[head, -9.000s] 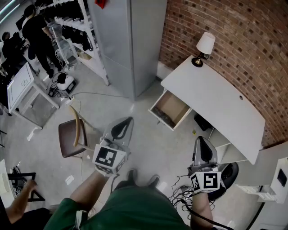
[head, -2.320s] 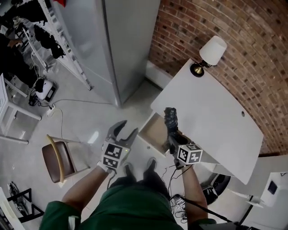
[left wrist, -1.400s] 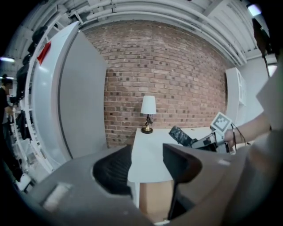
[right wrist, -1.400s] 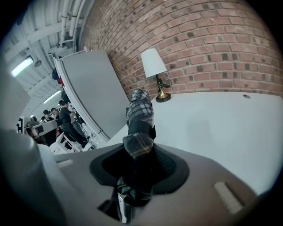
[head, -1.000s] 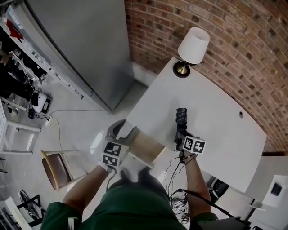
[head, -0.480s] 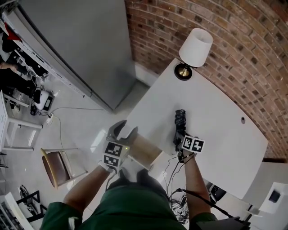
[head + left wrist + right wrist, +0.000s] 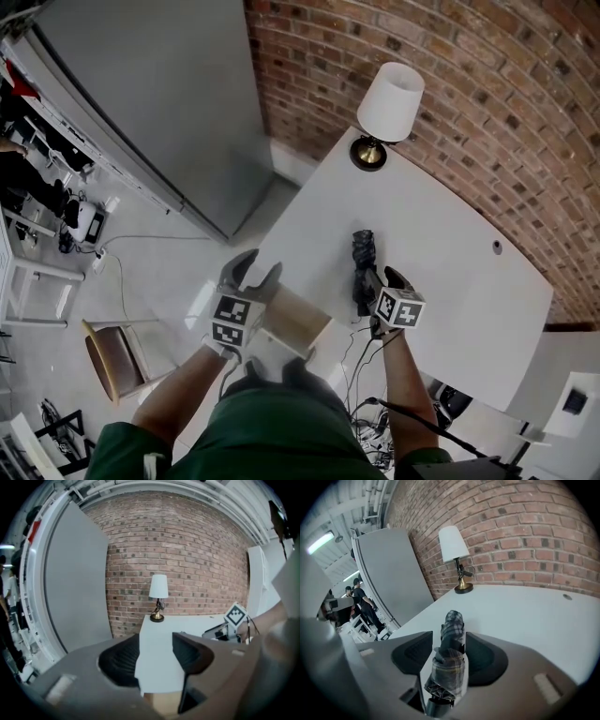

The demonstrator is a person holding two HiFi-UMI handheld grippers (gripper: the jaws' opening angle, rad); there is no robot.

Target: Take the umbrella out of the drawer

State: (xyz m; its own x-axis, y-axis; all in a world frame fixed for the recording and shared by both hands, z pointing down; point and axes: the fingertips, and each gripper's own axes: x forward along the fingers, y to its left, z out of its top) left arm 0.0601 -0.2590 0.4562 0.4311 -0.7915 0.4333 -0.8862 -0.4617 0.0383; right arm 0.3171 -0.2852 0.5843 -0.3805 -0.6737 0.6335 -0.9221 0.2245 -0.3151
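Head view, desk (image 7: 469, 281): white top is running along the brick wall (image 7: 487, 84), with a table lamp (image 7: 386, 103) standing at its far corner.
Drawer (image 7: 296, 321): is hanging open below the desk's near edge; the part of its wooden floor that shows is lying bare.
Umbrella (image 7: 362, 255): folded, plaid, is lying flat on the desk top, out of the drawer.
Right gripper (image 7: 379, 281): jaws are opening; the umbrella's near end is sitting between them, pads seemingly not pressing it.
Left gripper (image 7: 256, 269): jaws are standing spread, holding nothing, hovering just beside the drawer.
Progress: removal is looking done; only drawing the right gripper clear is remaining, by my reading.
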